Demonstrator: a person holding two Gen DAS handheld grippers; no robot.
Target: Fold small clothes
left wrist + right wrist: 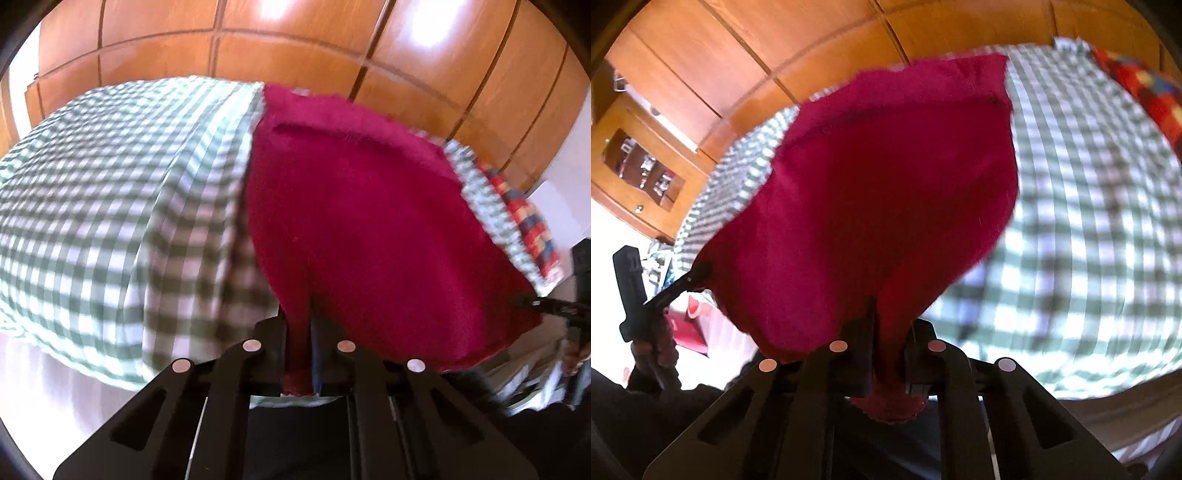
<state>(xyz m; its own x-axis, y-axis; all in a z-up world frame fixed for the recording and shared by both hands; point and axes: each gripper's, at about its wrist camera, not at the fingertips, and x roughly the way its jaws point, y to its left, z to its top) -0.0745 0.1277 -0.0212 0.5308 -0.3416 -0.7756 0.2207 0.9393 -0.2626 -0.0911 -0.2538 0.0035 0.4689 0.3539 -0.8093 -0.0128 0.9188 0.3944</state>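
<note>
A small dark-red cloth [351,221] hangs spread over a bed with a green-and-white checked sheet [92,203]. My left gripper [299,314] is shut on one near corner of the cloth, and red fabric runs down between its fingers. The right gripper [532,303] shows at the right edge, pinching the cloth's other corner. In the right wrist view the red cloth [879,184] is bunched between the shut fingers of my right gripper [891,314]. The left gripper [696,276] holds its corner at the left there. The picture is blurred.
A wooden wardrobe [295,44] stands behind the bed. A multicoloured patchwork cover [532,221] lies along the bed's right side. In the right wrist view are the checked sheet [1089,221], a glass-fronted wooden cabinet [639,166], a pink bag [690,328] and a hand [653,350].
</note>
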